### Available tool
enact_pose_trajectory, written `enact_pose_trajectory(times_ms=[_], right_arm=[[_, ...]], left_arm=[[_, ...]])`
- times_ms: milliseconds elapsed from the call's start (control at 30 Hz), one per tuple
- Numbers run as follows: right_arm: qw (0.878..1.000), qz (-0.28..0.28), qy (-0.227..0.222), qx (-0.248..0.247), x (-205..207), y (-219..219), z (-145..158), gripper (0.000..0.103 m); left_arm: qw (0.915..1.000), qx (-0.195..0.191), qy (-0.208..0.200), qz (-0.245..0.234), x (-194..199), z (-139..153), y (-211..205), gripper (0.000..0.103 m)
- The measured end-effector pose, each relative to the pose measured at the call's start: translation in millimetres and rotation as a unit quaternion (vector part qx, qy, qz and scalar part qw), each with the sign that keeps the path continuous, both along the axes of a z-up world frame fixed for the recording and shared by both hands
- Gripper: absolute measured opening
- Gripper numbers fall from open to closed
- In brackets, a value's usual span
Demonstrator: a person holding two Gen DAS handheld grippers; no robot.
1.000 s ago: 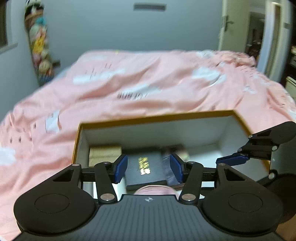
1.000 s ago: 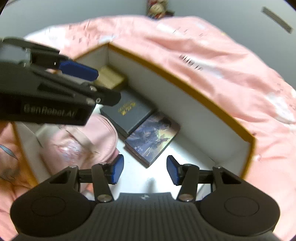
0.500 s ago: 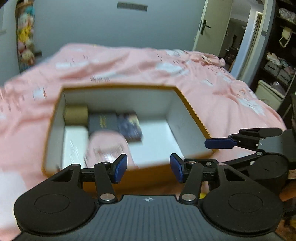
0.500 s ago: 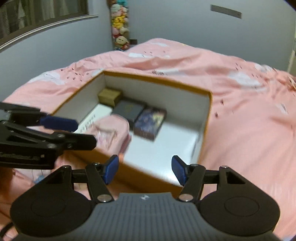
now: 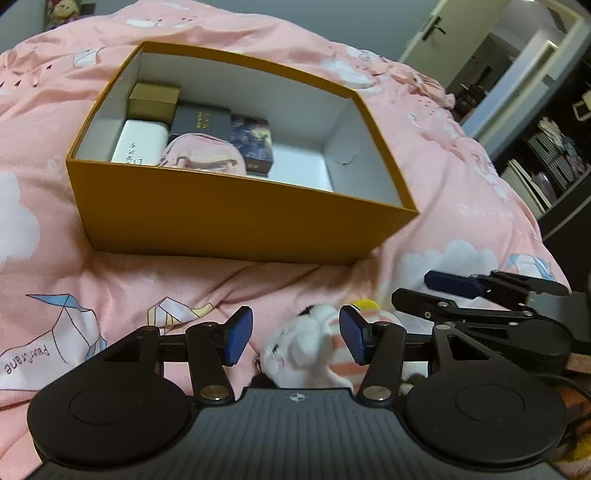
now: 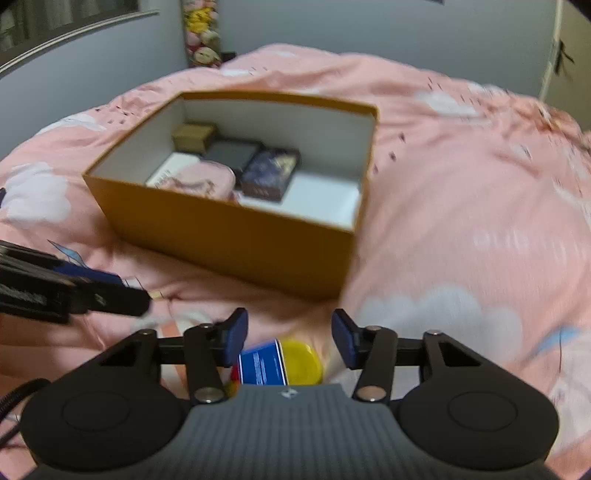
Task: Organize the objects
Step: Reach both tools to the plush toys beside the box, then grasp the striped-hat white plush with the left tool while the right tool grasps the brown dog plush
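An open orange box (image 5: 229, 218) sits on the pink bed. Inside lie a tan box (image 5: 153, 98), a white box (image 5: 140, 142), a dark book (image 5: 201, 118), a pictured case (image 5: 253, 142) and a pink pouch (image 5: 203, 157). The box also shows in the right wrist view (image 6: 229, 236). My left gripper (image 5: 295, 334) is open, close over a white and pink plush toy (image 5: 306, 350) in front of the box. My right gripper (image 6: 286, 336) is open over a blue-labelled container with a yellow lid (image 6: 280, 363). The right gripper's fingers (image 5: 454, 284) show at the right of the left wrist view.
The pink quilt (image 5: 443, 177) is rumpled around the box. A door (image 5: 454, 33) and dark shelves (image 5: 554, 155) stand at the right. A hanging row of plush toys (image 6: 201, 33) is on the far wall.
Both grippers have pulled back out of the box and dropped low in front of it. The plush toy and the yellow-lidded container have come into view between the fingers.
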State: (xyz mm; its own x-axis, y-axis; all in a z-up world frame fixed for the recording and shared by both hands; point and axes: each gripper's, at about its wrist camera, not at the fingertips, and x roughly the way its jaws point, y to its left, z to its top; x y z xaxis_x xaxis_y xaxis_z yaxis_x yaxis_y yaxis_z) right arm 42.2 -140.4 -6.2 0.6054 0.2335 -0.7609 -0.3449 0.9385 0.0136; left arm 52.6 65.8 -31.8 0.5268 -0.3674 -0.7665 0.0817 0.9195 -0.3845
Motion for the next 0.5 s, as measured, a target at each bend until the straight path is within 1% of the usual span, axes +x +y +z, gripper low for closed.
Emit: enact_pose_trajectory(times_ms=[67,167,267,367,500], right_arm=[[1.0,-0.01,0.012,0.0,-5,-5,-4,0.046],[1.0,-0.011,0.028,0.009,-13,-10,-8,0.045],[0.999,-0.009,0.041,0.02,-18,-11,-12,0.045],[0.999,-0.004,0.04,0.015,-22,-9,-11,0.045],[0.999,-0.007,0.043,0.006,-24,-10,-12,0.045]], left_arm=[[0.9999,-0.001,0.006,-0.014,-5,-1,-2,0.063],[0.9996,-0.009,0.022,-0.016,-8,-7,-6,0.063],[0.9996,-0.008,0.019,-0.019,-11,-6,-9,0.063],[0.9985,0.015,-0.005,-0.052,-19,2,-21,0.067],[0.9928,0.061,-0.018,-0.101,-28,4,-41,0.07]])
